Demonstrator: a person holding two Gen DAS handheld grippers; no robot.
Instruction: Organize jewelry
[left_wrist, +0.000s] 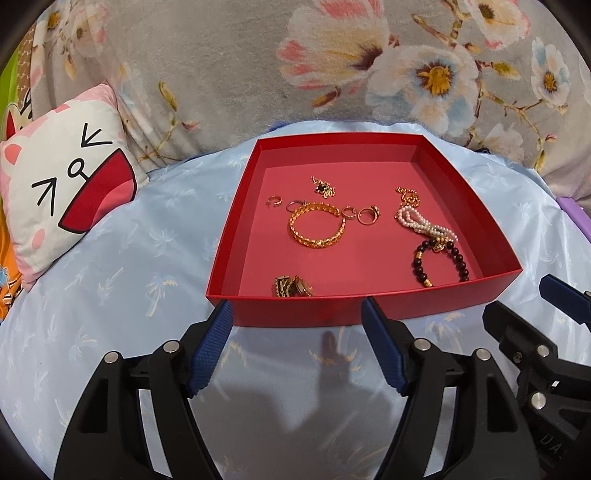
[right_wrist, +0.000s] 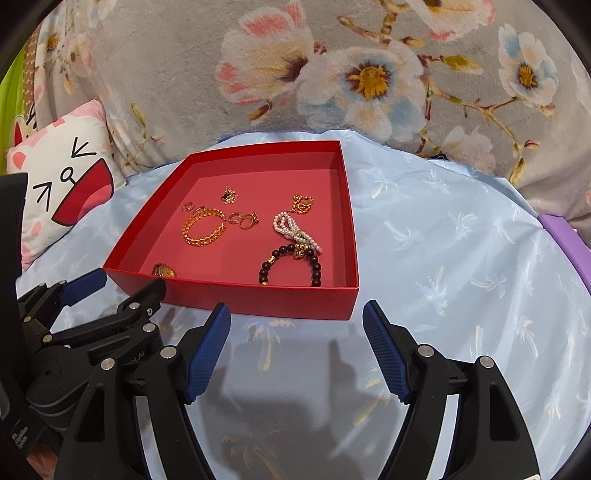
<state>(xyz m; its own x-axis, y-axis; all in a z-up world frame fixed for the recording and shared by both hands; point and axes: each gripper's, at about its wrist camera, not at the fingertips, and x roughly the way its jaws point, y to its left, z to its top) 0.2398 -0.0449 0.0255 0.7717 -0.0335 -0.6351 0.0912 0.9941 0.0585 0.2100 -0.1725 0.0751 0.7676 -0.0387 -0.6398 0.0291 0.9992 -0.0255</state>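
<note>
Item 1: red tray (left_wrist: 236, 236), shallow, square, smooth matt card with low upright walls, resting on a glossy pale-blue quilt (left_wrist: 122, 266) printed with palm trees. In your left wrist view it lies at 12 o'clock, just past the fingertips.

Contents:
- Gold bangle (left_wrist: 317, 225), open woven chain-link band, round, flat at the tray's centre.
- Small rings (left_wrist: 367, 215), thin gold hoops, in a loose row touching or just beside the bangle from 9 to 3 o'clock.
- Gold pendant (left_wrist: 324, 187) with a dark stone, at 12 o'clock of the bangle.
- Pearl strand (left_wrist: 421, 221), pink and white round beads, bunched, at 3 o'clock; a fine gold chain (left_wrist: 409, 195) just beyond it.
- Dark bead bracelet (left_wrist: 441, 264), glossy round beads with gold spacers, touching the pearls' near end.
- Gold earrings (left_wrist: 293, 287), ridged, against the near wall at 6 o'clock.

Item 2: your left gripper (left_wrist: 297, 321), black frame, blue ribbed fingers (left_wrist: 212, 350) spread apart, nothing between them.

Item 3: your right gripper (right_wrist: 295, 321), same build, fingers likewise spread and empty, the tray at its 11 o'clock.

Surround: cat-face cushion (left_wrist: 62, 184) at 9 o'clock; fleecy grey floral blanket (left_wrist: 221, 74) behind.
</note>
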